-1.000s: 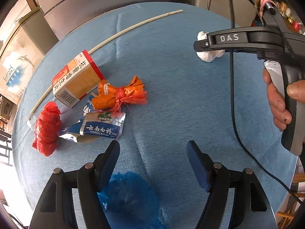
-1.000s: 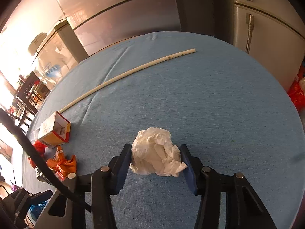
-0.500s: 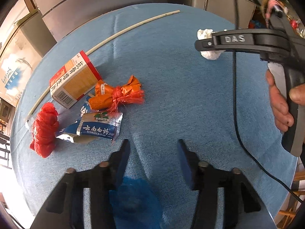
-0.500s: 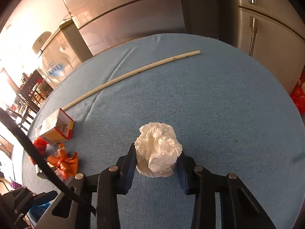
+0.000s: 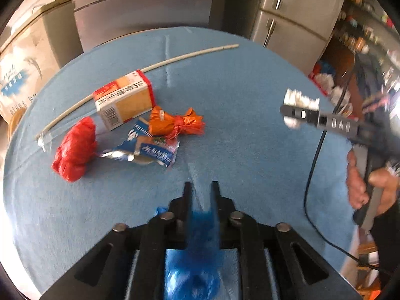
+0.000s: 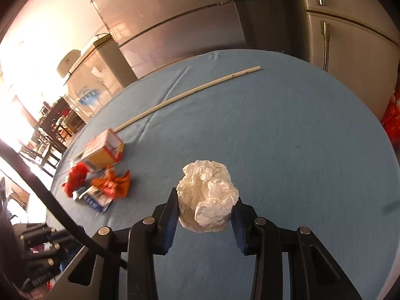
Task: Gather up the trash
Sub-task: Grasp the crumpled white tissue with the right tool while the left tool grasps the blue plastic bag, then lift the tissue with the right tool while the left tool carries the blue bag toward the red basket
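In the left wrist view, the left gripper (image 5: pixel 202 192) has just been closing: one second before its fingers stood wide apart over the blue tablecloth (image 5: pixel 250 125), and now they are nearly together, clenched on the crumpled blue plastic bag (image 5: pixel 200 227). The bag was lying flat under the fingers before; now it is pinched between them and hangs down below them. The gripper points steeply down at the cloth. Ahead of it and to the left lie the orange-and-white carton box (image 5: pixel 125 102), the orange tied wrapper (image 5: pixel 175 125), the blue-and-silver foil sachet (image 5: pixel 150 150) and the red plastic bundle (image 5: pixel 75 150), close together, with the long white stick (image 5: pixel 140 71) behind them. To the right, a hand (image 5: pixel 367 187) holds the right gripper (image 5: pixel 297 112), which looks blurred and sits higher in the picture than before, with something white in its tip.

In the right wrist view, the right gripper (image 6: pixel 206 211) is clenched on the crumpled white paper ball (image 6: pixel 206 197), which is squeezed narrower than a second ago. Its fingers closed early in that second. The ball sits between the blue pads (image 6: pixel 170 222) and seems lifted off the cloth. The other trash now appears nearer, ahead to the left.
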The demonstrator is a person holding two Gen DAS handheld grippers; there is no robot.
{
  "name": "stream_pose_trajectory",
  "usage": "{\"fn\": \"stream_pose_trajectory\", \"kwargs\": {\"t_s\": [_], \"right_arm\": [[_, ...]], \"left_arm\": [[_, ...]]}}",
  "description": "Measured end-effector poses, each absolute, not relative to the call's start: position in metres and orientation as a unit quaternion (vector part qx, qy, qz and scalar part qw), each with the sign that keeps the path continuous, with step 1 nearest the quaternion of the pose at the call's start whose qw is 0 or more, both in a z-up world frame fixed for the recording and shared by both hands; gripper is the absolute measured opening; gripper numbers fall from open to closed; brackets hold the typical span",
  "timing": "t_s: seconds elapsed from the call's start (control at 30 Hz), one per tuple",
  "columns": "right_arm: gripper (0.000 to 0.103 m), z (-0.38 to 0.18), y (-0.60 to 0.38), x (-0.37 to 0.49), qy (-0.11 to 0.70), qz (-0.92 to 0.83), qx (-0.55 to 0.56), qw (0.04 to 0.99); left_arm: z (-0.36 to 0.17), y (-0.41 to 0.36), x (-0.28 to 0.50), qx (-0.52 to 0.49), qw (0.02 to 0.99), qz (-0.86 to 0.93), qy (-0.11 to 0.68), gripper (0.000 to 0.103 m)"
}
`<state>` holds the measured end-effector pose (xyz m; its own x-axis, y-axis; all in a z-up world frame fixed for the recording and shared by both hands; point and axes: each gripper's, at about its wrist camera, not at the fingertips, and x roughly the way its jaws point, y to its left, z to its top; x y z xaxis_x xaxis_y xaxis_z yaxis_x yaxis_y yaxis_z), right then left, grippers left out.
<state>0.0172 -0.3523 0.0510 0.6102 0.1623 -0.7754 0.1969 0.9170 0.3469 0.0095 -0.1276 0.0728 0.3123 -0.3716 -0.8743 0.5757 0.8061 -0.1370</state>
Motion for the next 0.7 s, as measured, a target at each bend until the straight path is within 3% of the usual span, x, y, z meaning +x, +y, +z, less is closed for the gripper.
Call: {"fn": "stream_pose_trajectory", "kwargs": {"t_s": [0.07,0.1,0.6,0.63,0.7], "right_arm": [[0.041,0.054,-0.347,0.007,0.439,-0.001,0.206,0.875],[0.041,0.055,-0.343,0.001,0.438,0.004,0.207,0.875],[0.041,0.059,-0.301,-0.061,0.442,0.046,0.210,0.871],[0.041,0.061,-0.300,-0.063,0.441,0.047,0.210,0.871],[0.041,0.064,-0.299,-0.069,0.438,0.051,0.209,0.873]], "left_arm": [[0.079,-0.113,0.006,0.083,0.809,-0.296,0.501,0.076],[0.083,-0.105,0.003,0.076,0.817,-0.290,0.492,0.081],[0.054,-0.105,-0.026,0.104,0.815,-0.257,0.509,0.081],[0.052,-0.108,-0.026,0.110,0.817,-0.253,0.507,0.079],[0.049,-0.109,-0.025,0.110,0.815,-0.252,0.510,0.064]]}}
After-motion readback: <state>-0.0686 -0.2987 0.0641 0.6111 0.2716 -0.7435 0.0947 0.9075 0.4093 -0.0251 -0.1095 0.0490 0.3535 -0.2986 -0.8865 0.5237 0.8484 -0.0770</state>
